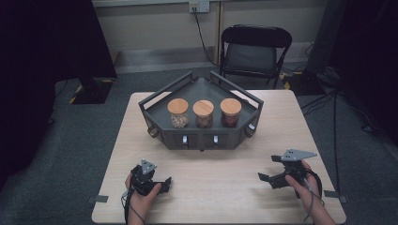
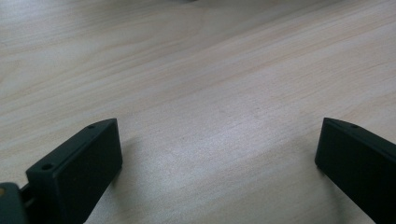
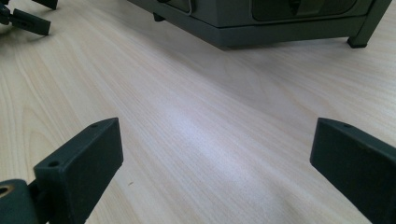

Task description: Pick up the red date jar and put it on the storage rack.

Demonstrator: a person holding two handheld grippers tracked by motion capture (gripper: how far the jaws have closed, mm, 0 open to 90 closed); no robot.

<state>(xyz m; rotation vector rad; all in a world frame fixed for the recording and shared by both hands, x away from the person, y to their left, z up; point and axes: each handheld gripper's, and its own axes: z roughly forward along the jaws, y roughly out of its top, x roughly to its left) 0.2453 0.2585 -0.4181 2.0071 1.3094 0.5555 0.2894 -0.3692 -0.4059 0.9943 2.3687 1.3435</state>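
Jars, three, with wooden lids: pale-filled jar (image 1: 178, 113), brown-filled jar (image 1: 203, 114), red-brown-filled jar (image 1: 230, 112). They stand in a row on a dark grey rack (image 1: 159, 100), well ahead of both sets of fingers, none touched.

Table (image 1: 234, 187): light wood, bearing the rack at its far middle; bare board lies between the jaws of each tool.

Rack: angular tray with rails and small front drawers; in the right gripper view its lower front edge (image 3: 280, 28) sits ahead of the jaws.

Left gripper (image 1: 160, 182): jaws spread wide, holding nothing, low over the table.

Right gripper (image 1: 267, 179): jaws spread wide, empty, likewise near the board.

Risks, judged: a reach over the front rail could knock a neighbouring jar, since the three stand close together; smooth glass may slip in a shallow grip.

Unclear: jar contents too small to identify; drawer interiors hidden.
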